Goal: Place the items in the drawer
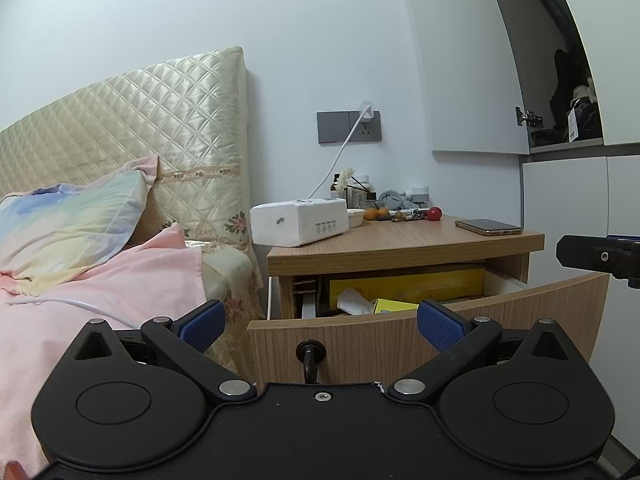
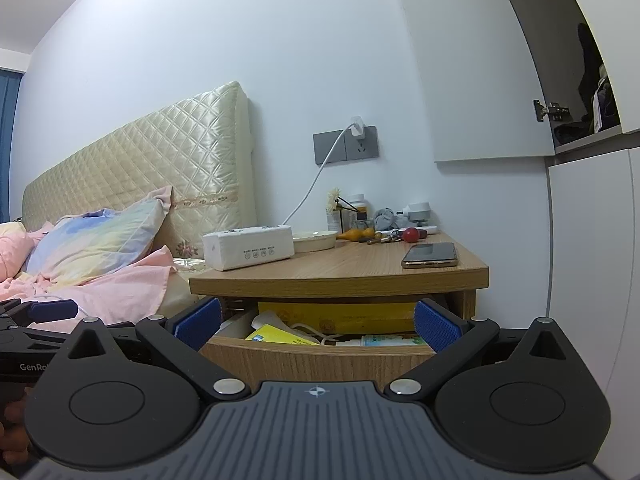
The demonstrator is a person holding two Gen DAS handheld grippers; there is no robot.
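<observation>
Both grippers sit nearest the cameras, each with its blue-padded fingers spread wide and holding nothing: the left gripper [image 1: 320,320] faces the drawer front, and the right gripper [image 2: 318,326] looks over the front edge into the drawer [image 2: 320,354]. The drawer stands pulled out beneath the nightstand tabletop [image 2: 340,268] and already contains a yellow box [image 2: 340,316], a tube and a white cable, so free space inside appears limited. Candidate items remain on the tabletop: a phone [image 2: 430,255] near the front right corner, a white tissue pack [image 2: 248,247] at the left, a shallow dish [image 2: 314,239], a red ball [image 2: 410,234] and small clutter at the rear. Judged from this layout, no item has been picked up yet. Risks: the phone lies flat and thin, so the fingers may slide over it or push it off the edge; the charger cable [image 2: 316,184] running down to the tissue pack could snag a reaching gripper; an item dropped onto the crowded contents may stand proud and block the drawer from closing.
</observation>
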